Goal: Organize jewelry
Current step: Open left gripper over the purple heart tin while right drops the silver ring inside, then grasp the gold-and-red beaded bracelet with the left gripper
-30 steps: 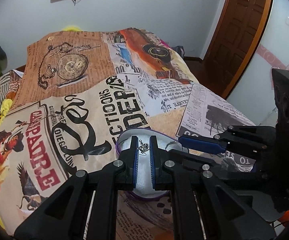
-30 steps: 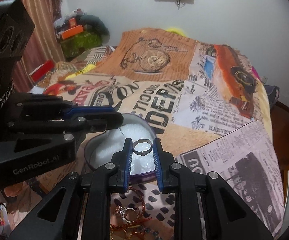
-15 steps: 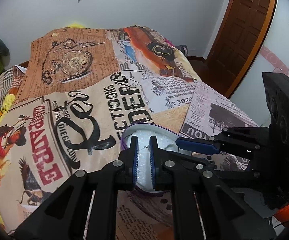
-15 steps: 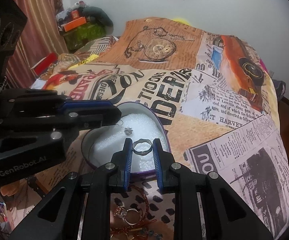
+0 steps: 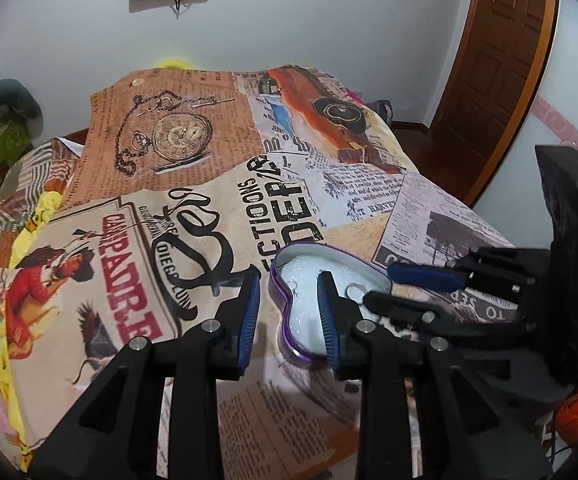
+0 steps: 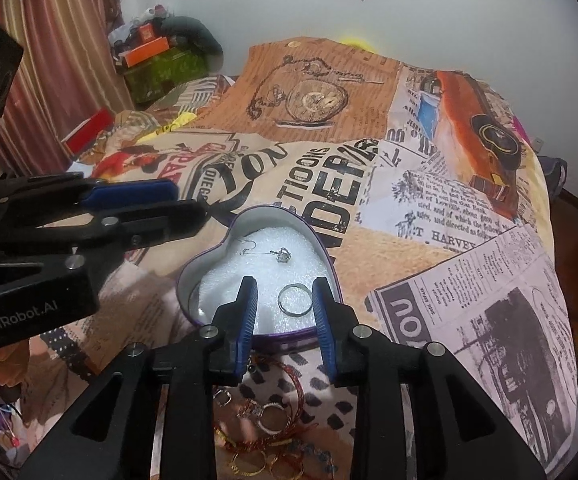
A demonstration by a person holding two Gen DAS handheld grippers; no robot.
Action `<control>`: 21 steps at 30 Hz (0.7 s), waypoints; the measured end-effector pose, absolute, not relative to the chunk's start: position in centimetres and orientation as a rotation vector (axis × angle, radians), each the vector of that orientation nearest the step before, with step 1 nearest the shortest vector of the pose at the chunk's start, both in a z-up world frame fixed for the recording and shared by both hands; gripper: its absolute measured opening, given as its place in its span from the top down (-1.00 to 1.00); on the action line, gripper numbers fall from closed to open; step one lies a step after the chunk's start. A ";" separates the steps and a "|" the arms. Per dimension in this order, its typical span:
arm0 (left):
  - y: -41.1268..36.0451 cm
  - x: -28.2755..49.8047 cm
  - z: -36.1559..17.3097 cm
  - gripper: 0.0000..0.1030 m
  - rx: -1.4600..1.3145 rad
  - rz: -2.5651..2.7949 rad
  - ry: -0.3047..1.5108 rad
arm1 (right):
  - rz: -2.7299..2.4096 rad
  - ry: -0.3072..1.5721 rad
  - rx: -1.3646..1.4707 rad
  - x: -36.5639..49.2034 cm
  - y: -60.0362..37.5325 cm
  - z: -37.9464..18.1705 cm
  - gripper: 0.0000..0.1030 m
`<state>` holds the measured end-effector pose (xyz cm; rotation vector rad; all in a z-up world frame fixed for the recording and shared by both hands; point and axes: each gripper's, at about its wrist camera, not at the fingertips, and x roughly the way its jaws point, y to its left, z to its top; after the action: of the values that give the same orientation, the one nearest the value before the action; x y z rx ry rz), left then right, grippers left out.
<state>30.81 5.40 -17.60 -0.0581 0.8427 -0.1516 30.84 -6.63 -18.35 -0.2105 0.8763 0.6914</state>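
A purple heart-shaped tin with white foam inside lies on the bed; it also shows in the left wrist view. A silver ring lies on the foam beside my right gripper's right pad, and a silver earring lies further back. My right gripper is open and empty over the tin's near part. My left gripper is open and empty at the tin's left lobe; it shows from the side in the right wrist view. A pile of loose jewelry lies under my right gripper.
The bed is covered by a newspaper-print bedspread. Boxes and clutter sit at the far left beside a curtain. A wooden door stands at the right in the left wrist view.
Both grippers opened. The right one let the ring drop onto the foam in the tin. The left one released the earring into the tin and drew back to the left.
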 end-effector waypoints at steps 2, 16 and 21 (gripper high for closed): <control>5.3 30.1 -17.3 0.33 -0.050 -0.146 0.841 | 0.677 0.868 -0.213 30.5 -6.9 -17.9 0.46; 4.2 25.6 -16.5 0.28 -0.050 -0.140 0.859 | 0.617 0.801 -0.194 27.0 -9.6 -15.0 0.21; 3.7 24.6 -17.8 0.28 -0.074 -0.137 0.901 | 0.580 0.793 -0.207 26.1 -10.8 -15.0 0.21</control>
<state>24.64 3.72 -17.83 -0.0744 0.9014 -0.1366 26.10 -10.77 -15.03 -0.2068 0.7931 0.5803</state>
